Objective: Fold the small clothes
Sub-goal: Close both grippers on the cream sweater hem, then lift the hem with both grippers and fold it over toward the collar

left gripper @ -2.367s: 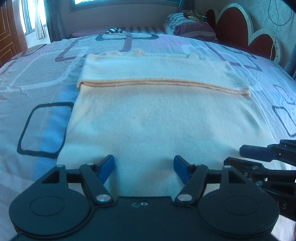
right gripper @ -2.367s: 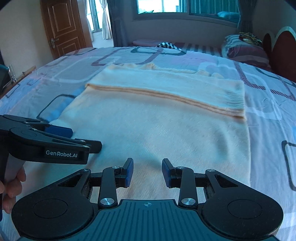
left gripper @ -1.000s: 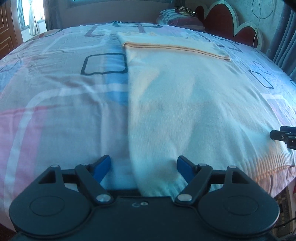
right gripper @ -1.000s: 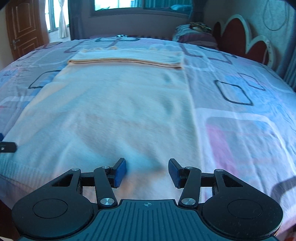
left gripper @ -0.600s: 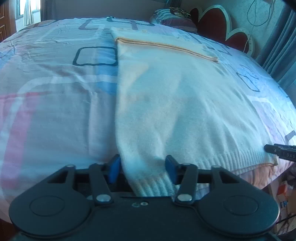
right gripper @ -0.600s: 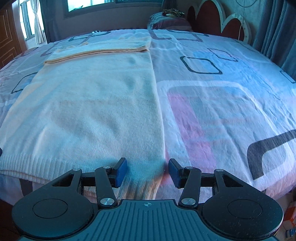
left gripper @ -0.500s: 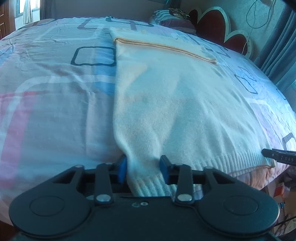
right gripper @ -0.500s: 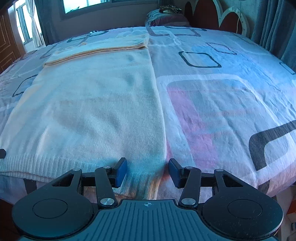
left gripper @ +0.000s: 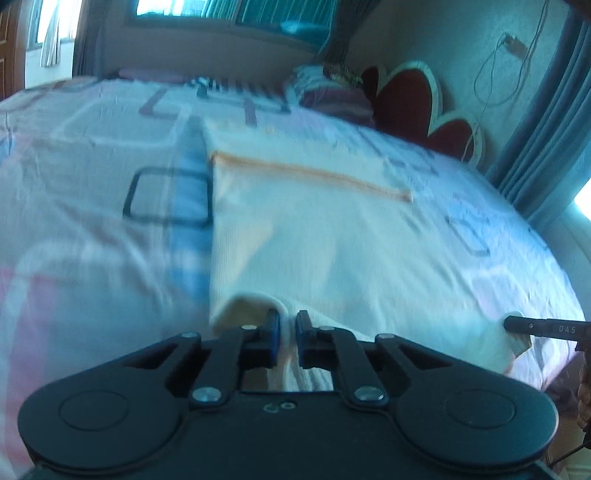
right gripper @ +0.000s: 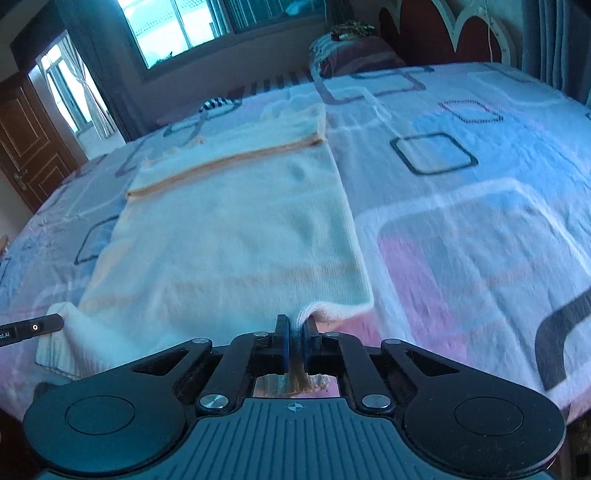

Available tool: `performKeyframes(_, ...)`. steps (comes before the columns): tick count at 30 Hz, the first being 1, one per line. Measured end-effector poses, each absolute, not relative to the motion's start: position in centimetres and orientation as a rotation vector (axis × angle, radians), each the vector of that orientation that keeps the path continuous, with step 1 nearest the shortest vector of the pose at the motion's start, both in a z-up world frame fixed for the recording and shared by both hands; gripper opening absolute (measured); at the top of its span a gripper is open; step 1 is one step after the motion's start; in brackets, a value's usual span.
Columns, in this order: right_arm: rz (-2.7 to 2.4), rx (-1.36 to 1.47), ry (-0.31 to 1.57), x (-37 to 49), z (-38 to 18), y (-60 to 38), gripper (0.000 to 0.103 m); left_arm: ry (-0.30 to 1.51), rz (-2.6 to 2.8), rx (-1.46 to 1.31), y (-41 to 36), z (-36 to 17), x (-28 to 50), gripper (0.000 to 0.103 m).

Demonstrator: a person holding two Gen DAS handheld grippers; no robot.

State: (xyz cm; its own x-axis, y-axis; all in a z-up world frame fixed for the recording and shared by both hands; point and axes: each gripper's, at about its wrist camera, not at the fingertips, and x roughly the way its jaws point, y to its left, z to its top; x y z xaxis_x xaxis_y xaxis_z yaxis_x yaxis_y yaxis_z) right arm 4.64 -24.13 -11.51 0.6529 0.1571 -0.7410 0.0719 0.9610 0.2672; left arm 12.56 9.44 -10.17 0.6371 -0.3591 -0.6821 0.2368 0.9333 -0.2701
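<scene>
A cream knit sweater (left gripper: 314, 236) lies flat on the bed, its far part folded over along an orange seam. It also shows in the right wrist view (right gripper: 236, 229). My left gripper (left gripper: 287, 325) is shut on the sweater's near left hem corner, which is lifted and curled. My right gripper (right gripper: 294, 334) is shut on the near right hem corner, also raised off the bed. Each gripper's tip shows at the edge of the other view, holding cloth.
The bedsheet (right gripper: 461, 229) has pink, blue and dark square patterns. Pillows (left gripper: 332, 92) and a red scalloped headboard (left gripper: 424, 107) are at the far right. A wooden door (right gripper: 26, 147) and a window (right gripper: 207, 26) are beyond the bed.
Both grippers have closed on the sweater's near hem corners and lifted them off the bed edge. Earlier they were open around the hem.
</scene>
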Motion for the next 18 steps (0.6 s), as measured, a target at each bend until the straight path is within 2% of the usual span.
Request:
performKeyframes(7,0.078,0.267,0.731,13.7,-8.7,-24.6,0.006,0.725,-0.287,-0.209,9.2,-8.4,20.7,0.002)
performKeyframes(18,0.084,0.336,0.668,29.6,-9.5,-26.8,0.005,0.673,-0.216,-0.261,7.6,-8.3,32.8,0.002)
